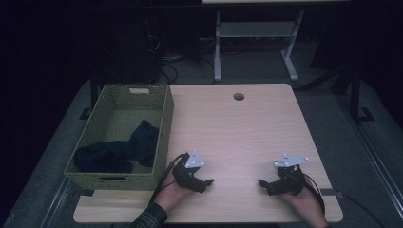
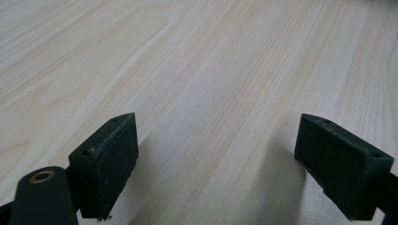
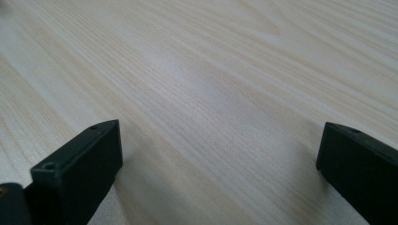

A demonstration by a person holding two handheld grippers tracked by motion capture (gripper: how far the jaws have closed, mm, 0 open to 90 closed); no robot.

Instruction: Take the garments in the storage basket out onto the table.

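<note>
Both grippers rest low over the near part of a light wooden table (image 1: pixel 237 128). My left gripper (image 1: pixel 205 183) sits at the near left, its jaws pointing right toward the middle. In the left gripper view the left gripper (image 2: pixel 216 164) is open, with bare wood between its black pads. My right gripper (image 1: pixel 263 184) sits at the near right, pointing left toward the other one. Seen in the right gripper view, the right gripper (image 3: pixel 218 173) stands wide open over bare wood. A green woven basket (image 1: pixel 161 137) at the table's left edge holds dark cloth (image 1: pixel 119 152).
A round cable hole (image 1: pixel 238 96) lies near the table's far edge. Beyond the table stand a white desk frame (image 1: pixel 256 38) and tangled cables (image 1: pixel 164 66) on the dark floor. Open tabletop stretches between the basket and the right edge.
</note>
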